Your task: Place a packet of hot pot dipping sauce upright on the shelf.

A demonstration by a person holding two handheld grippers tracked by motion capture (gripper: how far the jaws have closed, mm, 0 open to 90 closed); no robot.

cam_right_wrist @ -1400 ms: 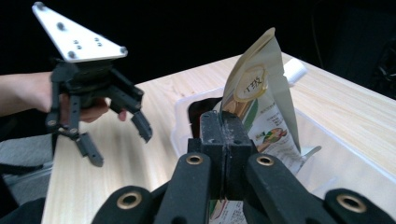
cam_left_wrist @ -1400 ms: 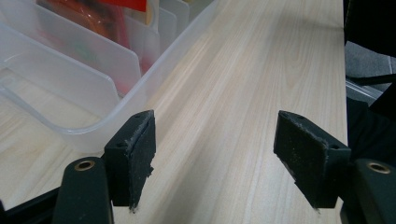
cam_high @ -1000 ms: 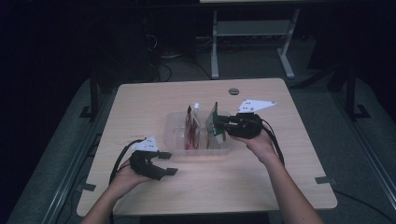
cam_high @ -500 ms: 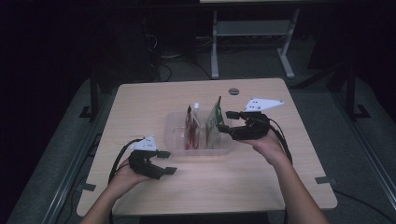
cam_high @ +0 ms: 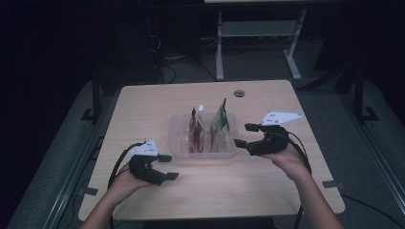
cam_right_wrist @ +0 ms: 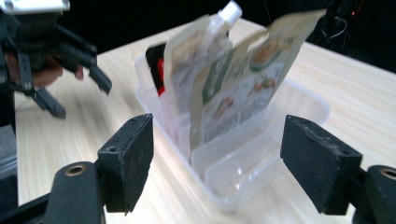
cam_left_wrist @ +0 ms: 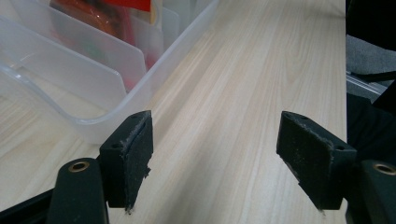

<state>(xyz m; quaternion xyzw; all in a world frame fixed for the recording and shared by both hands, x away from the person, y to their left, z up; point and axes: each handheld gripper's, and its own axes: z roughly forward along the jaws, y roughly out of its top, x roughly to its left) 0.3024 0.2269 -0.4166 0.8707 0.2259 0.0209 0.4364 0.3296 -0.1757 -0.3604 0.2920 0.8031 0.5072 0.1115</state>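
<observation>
Right gripper clear of the filed pouch

We held the right gripper (cam_high: 247, 135) just beside the clear divided bin's (cam_high: 179, 145) right wall, jaws apart and empty; the green-printed pouch (cam_high: 220, 123) stood upright in a right-hand slot, next to the spouted pouch (cam_right_wrist: 196, 56). We judged the placing step complete, the next move calling for a fresh item. The left gripper (cam_high: 168, 167), jaws also apart, rested near the bin's front-left corner. Bare table (cam_high: 267, 191) lay toward the near edge and both sides.

Black hand-held gripper (cam_high: 248, 136), grey 3-cornered plate, trailing cable
</observation>
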